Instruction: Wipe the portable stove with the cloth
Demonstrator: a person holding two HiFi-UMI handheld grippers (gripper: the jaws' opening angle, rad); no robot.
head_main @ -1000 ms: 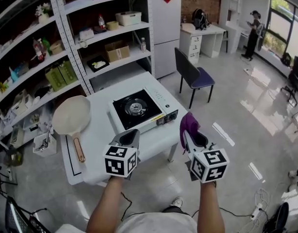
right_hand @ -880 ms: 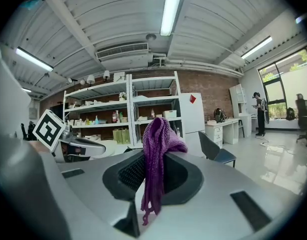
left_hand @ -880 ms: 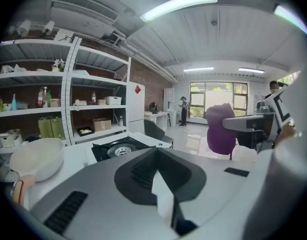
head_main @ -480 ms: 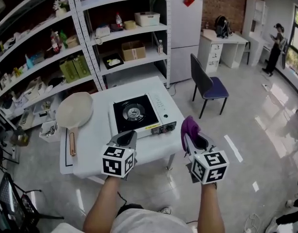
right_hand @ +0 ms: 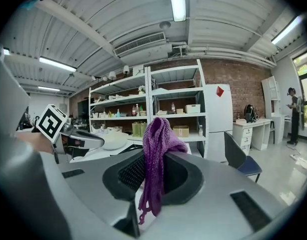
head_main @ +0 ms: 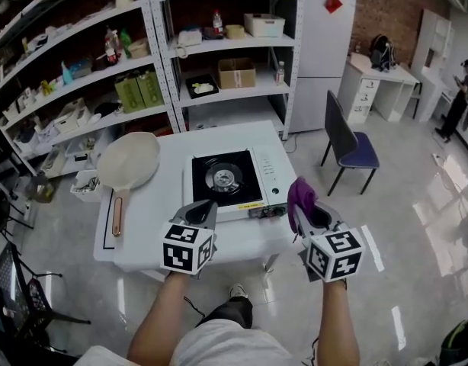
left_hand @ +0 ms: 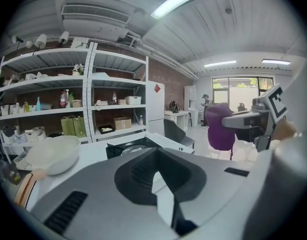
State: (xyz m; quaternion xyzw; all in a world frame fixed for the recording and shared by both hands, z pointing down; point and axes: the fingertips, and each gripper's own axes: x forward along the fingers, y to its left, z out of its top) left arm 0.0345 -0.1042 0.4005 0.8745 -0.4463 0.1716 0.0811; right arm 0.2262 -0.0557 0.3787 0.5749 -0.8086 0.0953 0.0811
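Observation:
The portable stove (head_main: 232, 181), white with a black top and a round burner, sits on the white table (head_main: 158, 227). My left gripper (head_main: 203, 209) hovers over the table's front edge just left of the stove, shut with nothing in it. To the stove's right, off the table's corner, my right gripper (head_main: 301, 208) is shut on a purple knitted cloth (head_main: 299, 194). In the right gripper view the cloth (right_hand: 156, 149) stands up between the jaws and a strand hangs below. From the left gripper view the stove (left_hand: 127, 147) lies just past the jaws.
A cream frying pan (head_main: 128, 161) with a wooden handle lies on the table's left part. Stocked metal shelves (head_main: 219, 75) and a white fridge (head_main: 325, 44) stand behind. A dark chair (head_main: 348, 149) is to the right. A person (head_main: 456, 101) stands far right.
The view has swung so the table and stove sit more squarely ahead and nearer. Both grippers keep their places at the table's front edge, the right still holding the cloth.

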